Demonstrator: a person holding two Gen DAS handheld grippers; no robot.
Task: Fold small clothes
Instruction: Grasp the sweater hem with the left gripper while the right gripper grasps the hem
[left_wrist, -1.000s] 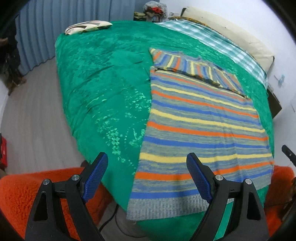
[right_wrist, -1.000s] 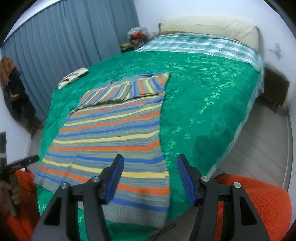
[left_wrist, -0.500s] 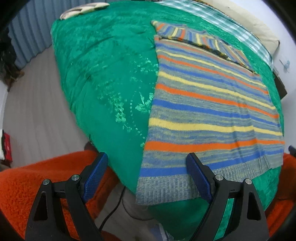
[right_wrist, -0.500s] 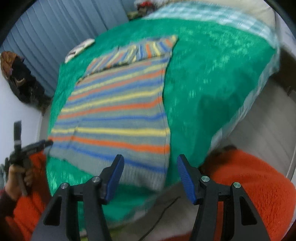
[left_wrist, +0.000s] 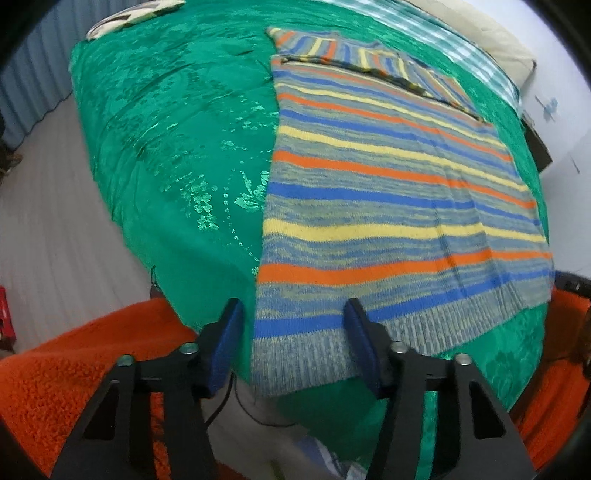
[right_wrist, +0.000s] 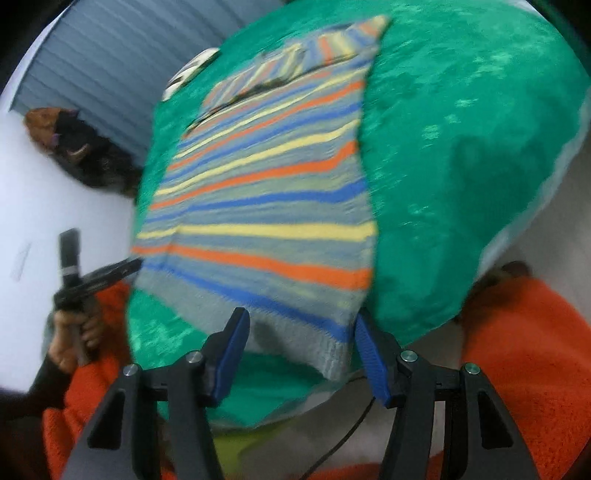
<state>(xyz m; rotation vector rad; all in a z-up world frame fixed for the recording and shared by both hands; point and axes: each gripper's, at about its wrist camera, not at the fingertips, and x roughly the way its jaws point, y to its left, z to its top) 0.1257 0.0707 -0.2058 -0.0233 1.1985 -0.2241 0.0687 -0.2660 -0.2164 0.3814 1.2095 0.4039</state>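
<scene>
We have a striped knit sweater (left_wrist: 388, 192) spread flat on the green bedspread (left_wrist: 177, 140), its ribbed hem (left_wrist: 314, 358) hanging a little over the near edge of the bed. We judge it soft, limp and fairly light, grippy, not slippery, so it should drape and stretch when lifted. The two near hem corners look like the best places to pinch. Our left hand-held gripper (left_wrist: 291, 343) hangs wide open with the hem's left corner between its jaws, holding nothing. The right hand-held gripper (right_wrist: 301, 345) is equally open over the right corner. Compared with a second ago, both have dropped in towards the hem, which then lay well beyond the fingertips; the sweater itself has not moved.
</scene>
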